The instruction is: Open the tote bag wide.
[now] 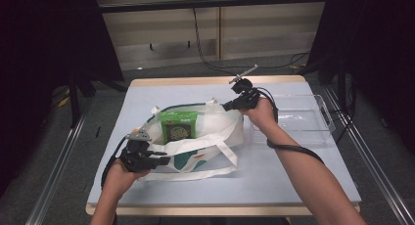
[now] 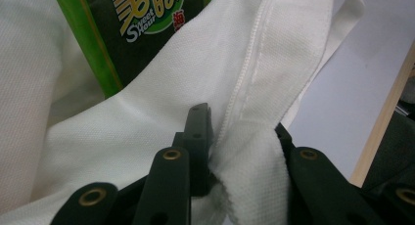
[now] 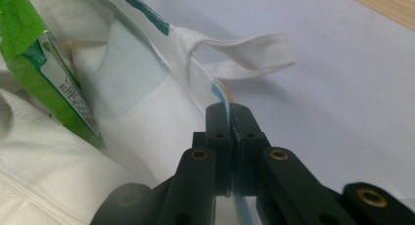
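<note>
The right gripper (image 1: 228, 106) was clenched on the far rim of one white woven tote bag (image 1: 222, 129); the left gripper (image 1: 164, 160) grasped a bunched fold of its near rim, so the mouth gaped. One glossy green snack packet (image 1: 179, 125) lay inside the bag, mid-counter. One clear plastic tray (image 1: 320, 118) sat near the counter (image 1: 274, 178) right edge, with bare surface in front.

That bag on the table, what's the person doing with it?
A person holds a white cloth bag open with two grippers. The right gripper is shut on the bag's far edge, and the left gripper has bunched cloth of the near edge between its jaws. A green snack packet sits inside. A clear tray waits beside it.
</note>
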`<control>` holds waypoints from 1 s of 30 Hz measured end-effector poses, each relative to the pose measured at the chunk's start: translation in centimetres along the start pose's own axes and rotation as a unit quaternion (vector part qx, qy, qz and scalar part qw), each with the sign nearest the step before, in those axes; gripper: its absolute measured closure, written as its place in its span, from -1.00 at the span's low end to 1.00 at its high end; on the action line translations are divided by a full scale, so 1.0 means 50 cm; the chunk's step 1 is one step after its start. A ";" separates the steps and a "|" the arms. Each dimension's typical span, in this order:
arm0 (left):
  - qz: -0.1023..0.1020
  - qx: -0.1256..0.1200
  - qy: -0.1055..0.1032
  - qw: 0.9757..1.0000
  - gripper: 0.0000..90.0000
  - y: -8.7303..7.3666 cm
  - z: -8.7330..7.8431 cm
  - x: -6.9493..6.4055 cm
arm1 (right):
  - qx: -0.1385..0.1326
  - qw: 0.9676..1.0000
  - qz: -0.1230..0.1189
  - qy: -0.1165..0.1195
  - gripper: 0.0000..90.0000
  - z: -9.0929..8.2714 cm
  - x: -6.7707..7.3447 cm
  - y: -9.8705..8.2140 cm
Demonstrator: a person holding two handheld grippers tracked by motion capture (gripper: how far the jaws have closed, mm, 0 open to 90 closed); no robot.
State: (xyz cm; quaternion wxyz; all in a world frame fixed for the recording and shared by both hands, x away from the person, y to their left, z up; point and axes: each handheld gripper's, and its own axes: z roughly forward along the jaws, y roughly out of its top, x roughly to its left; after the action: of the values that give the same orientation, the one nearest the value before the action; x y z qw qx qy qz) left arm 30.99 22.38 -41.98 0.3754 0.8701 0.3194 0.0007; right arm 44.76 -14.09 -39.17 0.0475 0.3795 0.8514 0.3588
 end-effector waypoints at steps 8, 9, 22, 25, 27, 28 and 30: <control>-0.002 0.012 0.000 1.000 0.61 -0.010 0.007 -0.005 | -0.003 1.000 0.012 0.003 0.94 0.007 -0.014 -0.005; -0.002 0.014 -0.001 1.000 0.61 -0.011 0.007 -0.005 | 0.000 1.000 0.017 0.002 0.94 0.007 -0.014 -0.006; -0.005 0.018 -0.004 1.000 0.62 -0.019 0.013 -0.004 | 0.000 1.000 0.018 -0.004 0.94 0.018 -0.021 -0.009; -0.006 0.016 -0.005 1.000 0.63 -0.020 0.012 -0.004 | -0.002 1.000 0.020 -0.002 0.94 0.018 -0.023 -0.011; -0.006 0.016 -0.005 1.000 0.63 -0.021 0.011 -0.002 | -0.007 1.000 0.022 0.000 0.94 0.018 -0.023 -0.013; -0.007 0.014 -0.005 1.000 0.63 -0.021 0.011 -0.002 | -0.008 1.000 0.021 0.001 0.94 0.018 -0.024 -0.014; -0.014 0.008 -0.005 1.000 0.60 -0.021 0.011 -0.002 | -0.011 1.000 0.024 0.005 0.94 0.018 -0.024 -0.015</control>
State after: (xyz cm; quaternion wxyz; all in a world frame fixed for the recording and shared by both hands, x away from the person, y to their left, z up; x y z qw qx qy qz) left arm 30.48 22.51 -43.03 0.3699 0.8686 0.3297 -0.0111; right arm 45.46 -14.72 -40.55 0.0390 0.3972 0.8385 0.3711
